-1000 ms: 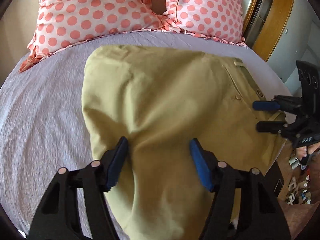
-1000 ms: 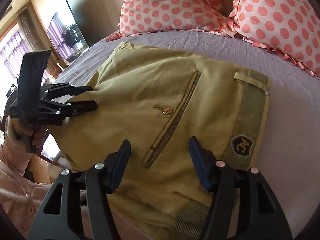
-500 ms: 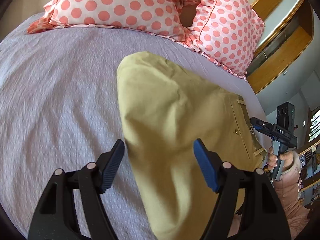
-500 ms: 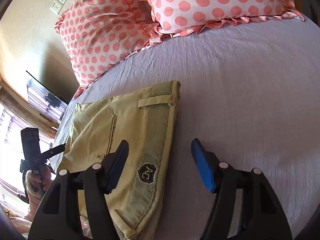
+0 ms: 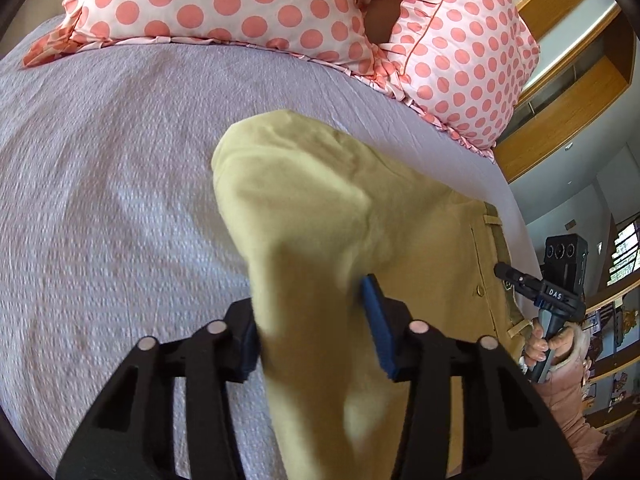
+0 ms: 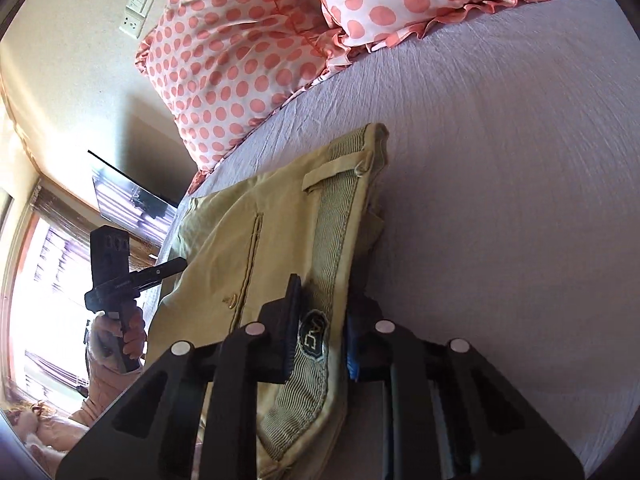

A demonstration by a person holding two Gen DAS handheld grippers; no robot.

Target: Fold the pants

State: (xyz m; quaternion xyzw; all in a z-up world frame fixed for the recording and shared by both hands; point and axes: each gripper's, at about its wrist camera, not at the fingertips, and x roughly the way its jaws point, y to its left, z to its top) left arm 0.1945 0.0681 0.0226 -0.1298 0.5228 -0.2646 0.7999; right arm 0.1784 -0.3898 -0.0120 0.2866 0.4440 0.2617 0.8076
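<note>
Both grippers have closed since half a second ago, when their blue pads stood wide apart over the cloth. Now the left gripper [image 5: 316, 328] is clenched on a thick bunch of the khaki pants [image 5: 320, 208] at the folded leg end, the fabric rising between its pads and hiding the left one. The right gripper [image 6: 320, 324] pinches the ribbed waistband [image 6: 336, 216] right at the dark logo patch [image 6: 312, 334], its jaws drawn in tight against the band. The pants lie in a compact folded bundle on the lilac bed sheet [image 5: 100, 184], near the bed's edge and well short of the polka-dot pillows [image 5: 224, 4]. With opposite ends of the bundle gripped, the folding itself looks largely done, and I judge the next move to be a lift, a final fold-over, or carrying the stack aside. Thick layers could slip from either pinch if the two ends are raised unevenly.
</note>
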